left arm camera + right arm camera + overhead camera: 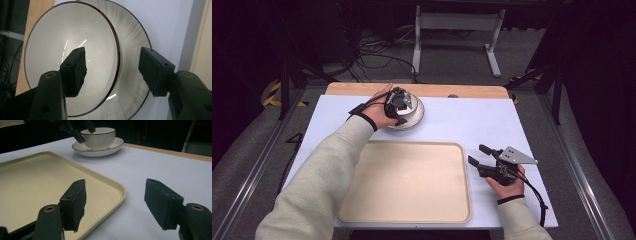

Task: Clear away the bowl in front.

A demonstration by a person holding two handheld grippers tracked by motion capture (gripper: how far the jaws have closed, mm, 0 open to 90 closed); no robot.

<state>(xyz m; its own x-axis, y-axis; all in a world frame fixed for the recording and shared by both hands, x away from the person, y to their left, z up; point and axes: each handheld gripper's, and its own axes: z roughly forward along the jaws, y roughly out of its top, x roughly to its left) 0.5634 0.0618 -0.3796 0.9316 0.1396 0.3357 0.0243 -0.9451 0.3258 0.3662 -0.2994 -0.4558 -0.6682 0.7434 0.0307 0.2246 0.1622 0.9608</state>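
Bowl (408, 106) on its saucer (418, 119) sits untouched at the counter's (452, 120) far edge, left tool (396, 107) straddling its rim, jaws apart, not yet gripping. Tray (412, 200) bare; right tool (480, 156) idle, jaws apart, by the tray's right edge.

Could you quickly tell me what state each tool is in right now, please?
Left tool: open, jaws straddling the rim of the bowl on its saucer, not pressing it.
Right tool: open, holding nothing, beside the tray.

- No text, label, brand or number can be read in any of the pictures.
- Yellow-and-black hazard striping (274, 95) is seen on the floor left of the table; no wording is carried by it.
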